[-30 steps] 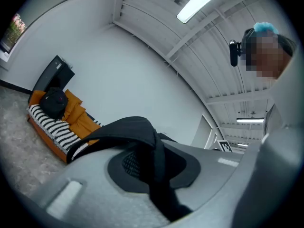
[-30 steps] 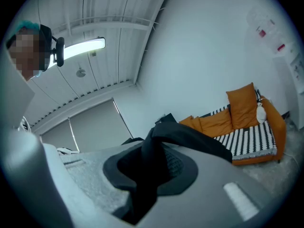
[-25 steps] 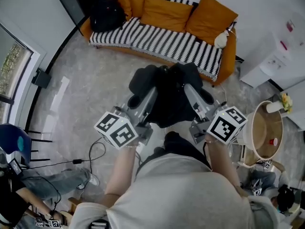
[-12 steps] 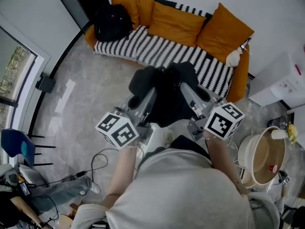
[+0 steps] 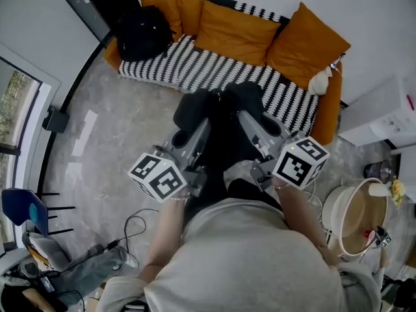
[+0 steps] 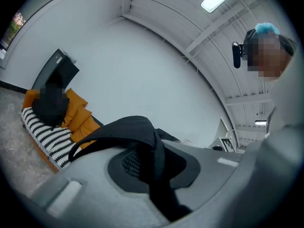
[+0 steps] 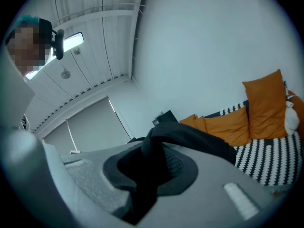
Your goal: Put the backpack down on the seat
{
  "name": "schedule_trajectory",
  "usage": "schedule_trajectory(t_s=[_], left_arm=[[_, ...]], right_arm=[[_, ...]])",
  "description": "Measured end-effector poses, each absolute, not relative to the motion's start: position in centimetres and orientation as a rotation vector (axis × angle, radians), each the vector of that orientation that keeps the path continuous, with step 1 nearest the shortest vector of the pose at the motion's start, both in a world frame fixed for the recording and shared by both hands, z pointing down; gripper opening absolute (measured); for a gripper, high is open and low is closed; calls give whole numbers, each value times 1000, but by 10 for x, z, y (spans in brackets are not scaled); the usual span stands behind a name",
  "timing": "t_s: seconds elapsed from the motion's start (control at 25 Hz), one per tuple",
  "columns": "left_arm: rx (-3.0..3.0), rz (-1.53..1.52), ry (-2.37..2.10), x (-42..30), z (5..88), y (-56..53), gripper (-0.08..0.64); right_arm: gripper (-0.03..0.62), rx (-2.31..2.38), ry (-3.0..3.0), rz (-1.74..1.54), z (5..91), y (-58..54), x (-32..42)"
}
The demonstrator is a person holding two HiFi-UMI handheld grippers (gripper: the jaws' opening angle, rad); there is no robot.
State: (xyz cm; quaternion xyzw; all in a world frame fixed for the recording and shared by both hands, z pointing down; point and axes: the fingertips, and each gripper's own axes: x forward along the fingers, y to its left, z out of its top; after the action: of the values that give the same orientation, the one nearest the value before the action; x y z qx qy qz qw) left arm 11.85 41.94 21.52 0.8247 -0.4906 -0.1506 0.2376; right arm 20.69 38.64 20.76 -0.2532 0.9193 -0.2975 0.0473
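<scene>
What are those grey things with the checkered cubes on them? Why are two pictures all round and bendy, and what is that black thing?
There is no robot here. A person holds a grabbing tool in each hand: the left gripper and the right gripper. The checkered cubes are part of the tools. The head view comes from a camera on the person's head, looking down. The two round pictures come from small cameras riding on each tool, looking along its two jaws. Both tools pinch black fabric of a backpack, held up between them. Ahead is a striped sofa with orange cushions. Another black bag sits at its left end.
</scene>
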Motion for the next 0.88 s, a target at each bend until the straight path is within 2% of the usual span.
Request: schedule_trajectory(t_s=[0.32, 0.88], left_arm=[[2262, -417, -1306, 84, 223, 329, 51], [2286, -312, -1174, -45, 224, 139, 51]], right_arm=[[61, -821, 2784, -887, 212, 302, 174], [61, -985, 2645, -938, 217, 122, 55]])
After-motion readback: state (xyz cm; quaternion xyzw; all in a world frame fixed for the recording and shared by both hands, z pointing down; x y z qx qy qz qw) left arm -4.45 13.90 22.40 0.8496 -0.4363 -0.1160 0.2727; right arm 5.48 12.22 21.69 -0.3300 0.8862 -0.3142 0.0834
